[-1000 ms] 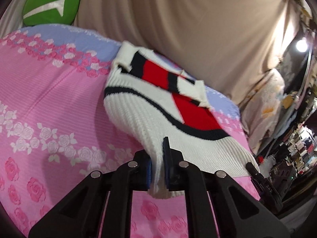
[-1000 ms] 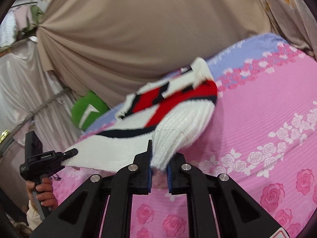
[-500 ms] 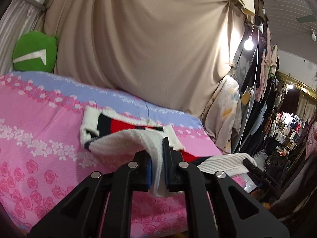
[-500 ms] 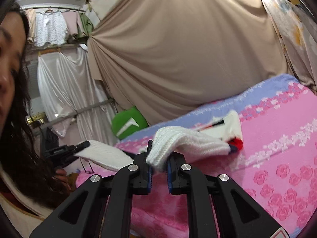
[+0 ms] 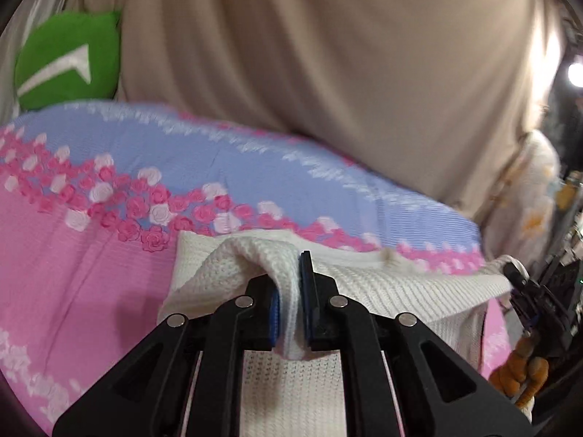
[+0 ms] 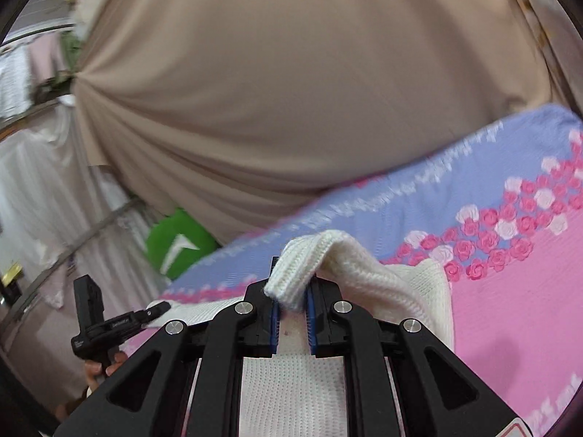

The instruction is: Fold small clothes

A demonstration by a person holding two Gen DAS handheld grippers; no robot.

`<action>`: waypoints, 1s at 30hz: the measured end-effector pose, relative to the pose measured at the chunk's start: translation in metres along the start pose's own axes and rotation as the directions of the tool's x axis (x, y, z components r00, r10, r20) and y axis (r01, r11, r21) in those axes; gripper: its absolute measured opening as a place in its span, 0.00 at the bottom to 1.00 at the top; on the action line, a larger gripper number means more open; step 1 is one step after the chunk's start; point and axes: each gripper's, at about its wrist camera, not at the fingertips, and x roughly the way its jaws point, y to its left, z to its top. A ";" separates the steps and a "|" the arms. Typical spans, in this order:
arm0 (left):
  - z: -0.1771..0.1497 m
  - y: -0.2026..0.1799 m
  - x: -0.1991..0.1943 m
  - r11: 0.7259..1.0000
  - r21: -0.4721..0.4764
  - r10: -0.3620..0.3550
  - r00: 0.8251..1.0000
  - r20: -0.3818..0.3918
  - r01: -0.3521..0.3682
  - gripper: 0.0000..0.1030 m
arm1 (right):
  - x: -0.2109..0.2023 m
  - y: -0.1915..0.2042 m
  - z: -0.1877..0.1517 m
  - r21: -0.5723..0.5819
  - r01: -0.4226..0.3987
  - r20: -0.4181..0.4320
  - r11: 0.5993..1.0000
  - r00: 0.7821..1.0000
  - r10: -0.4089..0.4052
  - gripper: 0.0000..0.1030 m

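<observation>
A white knitted sweater (image 5: 382, 287) lies stretched across the pink and blue flowered bedspread (image 5: 91, 255), plain white side up; its red and black pattern is hidden. My left gripper (image 5: 289, 313) is shut on one corner of the sweater. My right gripper (image 6: 291, 306) is shut on the other corner (image 6: 302, 269), which bunches over the jaws. Each gripper shows at the edge of the other's view: the right gripper (image 5: 535, 302), the left gripper (image 6: 120, 324). The sweater (image 6: 400, 287) spans between them, low over the bed.
A beige curtain (image 5: 328, 54) hangs behind the bed. A green cushion (image 5: 69, 58) sits at the bed's far end and also shows in the right wrist view (image 6: 178, 240). A bare bulb (image 5: 575, 73) and hanging clothes stand at the right.
Both grippers have swung the sweater up and forward over the bed and lowered it. It now lies with the plain white side up, and the red and black pattern is out of sight.
</observation>
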 end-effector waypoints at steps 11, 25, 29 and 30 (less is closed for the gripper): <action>-0.012 0.034 0.093 0.999 0.004 0.033 0.989 -0.146 -0.033 0.11 | 0.084 -0.057 -0.019 0.063 0.178 -0.164 0.982 0.972 -0.166 0.10; -0.015 0.031 0.070 0.999 0.012 -0.050 0.998 -0.029 0.050 0.31 | 0.016 -0.062 -0.016 0.151 0.153 0.103 0.977 0.980 -0.169 0.49; -0.020 0.033 0.021 1.000 -0.002 0.002 1.000 0.025 -0.001 0.48 | -0.031 -0.058 -0.019 0.149 0.217 0.075 0.965 0.970 -0.230 0.56; -0.022 0.035 0.007 1.000 -0.004 0.013 0.999 0.031 -0.013 0.49 | -0.042 -0.056 -0.028 0.138 0.234 0.054 0.962 0.968 -0.244 0.56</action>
